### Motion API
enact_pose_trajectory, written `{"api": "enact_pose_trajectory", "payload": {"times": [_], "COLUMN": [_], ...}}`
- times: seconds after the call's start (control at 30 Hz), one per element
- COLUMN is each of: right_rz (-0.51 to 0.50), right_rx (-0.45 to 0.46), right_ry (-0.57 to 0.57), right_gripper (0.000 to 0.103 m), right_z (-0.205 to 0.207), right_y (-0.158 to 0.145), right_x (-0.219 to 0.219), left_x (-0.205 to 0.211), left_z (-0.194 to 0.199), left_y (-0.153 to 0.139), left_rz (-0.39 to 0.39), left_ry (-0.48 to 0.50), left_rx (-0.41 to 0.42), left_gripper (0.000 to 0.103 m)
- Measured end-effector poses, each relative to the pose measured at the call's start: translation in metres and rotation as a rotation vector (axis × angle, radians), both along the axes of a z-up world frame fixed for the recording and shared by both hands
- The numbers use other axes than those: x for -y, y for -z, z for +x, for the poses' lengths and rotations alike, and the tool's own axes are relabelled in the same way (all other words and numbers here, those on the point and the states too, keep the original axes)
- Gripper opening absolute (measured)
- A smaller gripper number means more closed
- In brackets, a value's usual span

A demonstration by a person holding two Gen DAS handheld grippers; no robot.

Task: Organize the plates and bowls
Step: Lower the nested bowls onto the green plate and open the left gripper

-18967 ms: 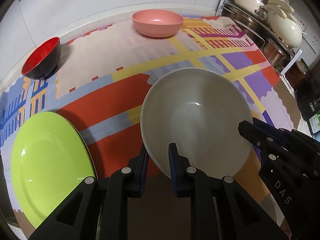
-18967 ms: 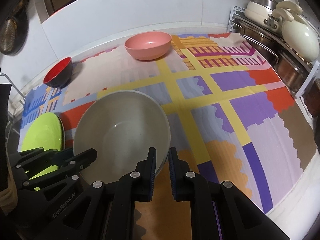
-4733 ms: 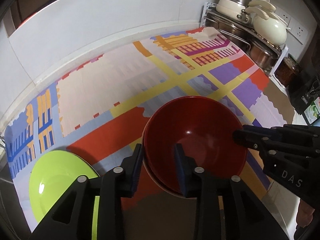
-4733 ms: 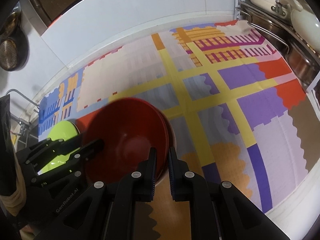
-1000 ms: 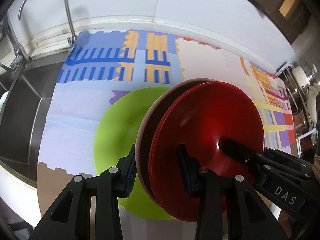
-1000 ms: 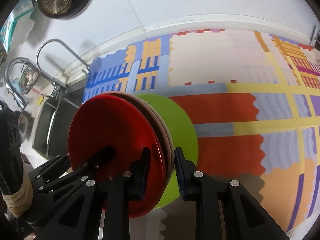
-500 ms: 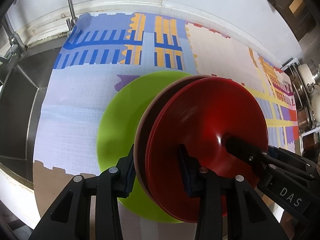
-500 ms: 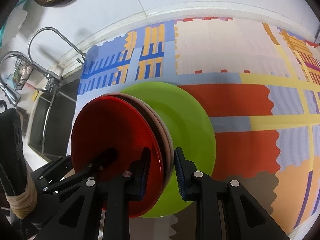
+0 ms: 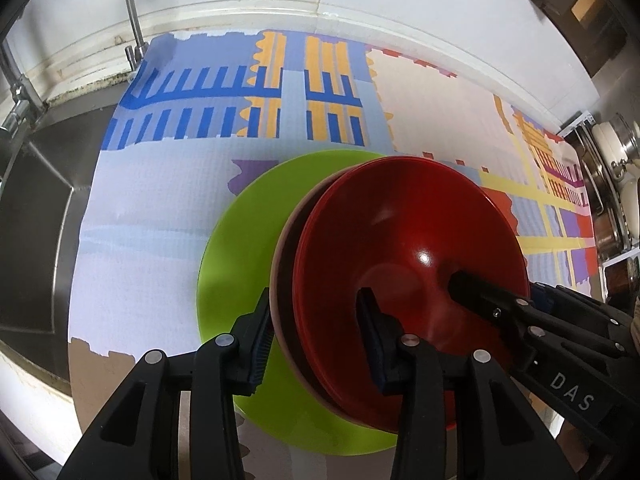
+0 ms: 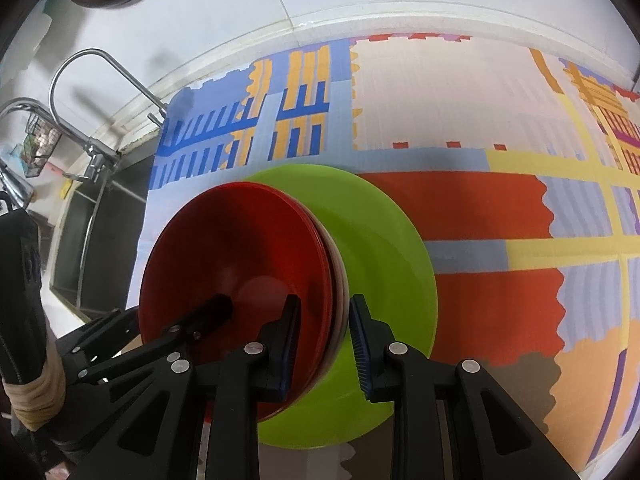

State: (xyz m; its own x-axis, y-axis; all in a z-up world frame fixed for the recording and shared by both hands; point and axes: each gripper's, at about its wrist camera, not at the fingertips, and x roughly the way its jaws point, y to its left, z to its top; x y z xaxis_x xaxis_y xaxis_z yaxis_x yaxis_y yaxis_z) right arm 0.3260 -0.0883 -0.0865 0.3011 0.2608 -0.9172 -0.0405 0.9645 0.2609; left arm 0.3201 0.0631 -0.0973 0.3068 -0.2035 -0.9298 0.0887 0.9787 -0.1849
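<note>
A stack of nested bowls hangs between my two grippers: a red bowl (image 9: 400, 240) (image 10: 240, 248) lies on top, with a pinkish bowl rim (image 9: 280, 280) (image 10: 340, 280) showing under it. My left gripper (image 9: 316, 336) is shut on the stack's left rim, one pad inside the red bowl and one outside. On the opposite rim my right gripper (image 10: 325, 338) is shut the same way. The stack is directly over a lime green plate (image 9: 240, 264) (image 10: 380, 240) lying on the mat. Whether it touches the plate is hidden.
A colourful patterned mat (image 9: 160, 220) covers the counter. A steel sink (image 9: 36, 220) (image 10: 100, 248) with a tap (image 9: 130, 12) (image 10: 100, 60) lies left of the plate. Pots on a rack (image 9: 616, 160) stand at the far right. The white wall runs behind.
Both grippers have sunk a little with the bowl stack, which now sits more squarely over the green plate. The grips look unchanged.
</note>
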Motion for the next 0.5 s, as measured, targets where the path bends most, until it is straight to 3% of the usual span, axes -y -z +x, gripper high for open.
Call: {"api": "enact_pose_trajectory", "payload": {"times": [0.1, 0.17, 0.3, 0.5], "right_rz": [-0.008, -0.019, -0.051, -0.106], "right_rx": [0.006, 0.027, 0.081, 0.224], "right_ry": [-0.011, 0.003, 0.017, 0.025], "right_gripper": [0.028, 0.037, 0.040, 0.051], "right_z": [-0.002, -0.005, -0.015, -0.043], "right_y": [0.000, -0.003, -0.014, -0.041], "right_x": [0.000, 0.002, 0.005, 0.011], "left_x": [-0.002, -0.005, -0.007, -0.007], "left_z": [-0.002, -0.005, -0.016, -0.046], "left_y": [-0.005, -0.010, -0.027, -0.057], "left_rz": [0.027, 0.038, 0.071, 0.101], "left_ry": [-0.003, -0.002, -0.007, -0.035], "left_rx": [0.028, 0.055, 0.136, 0.291], "left_gripper": [0.043, 0.046, 0.053, 0.065]}}
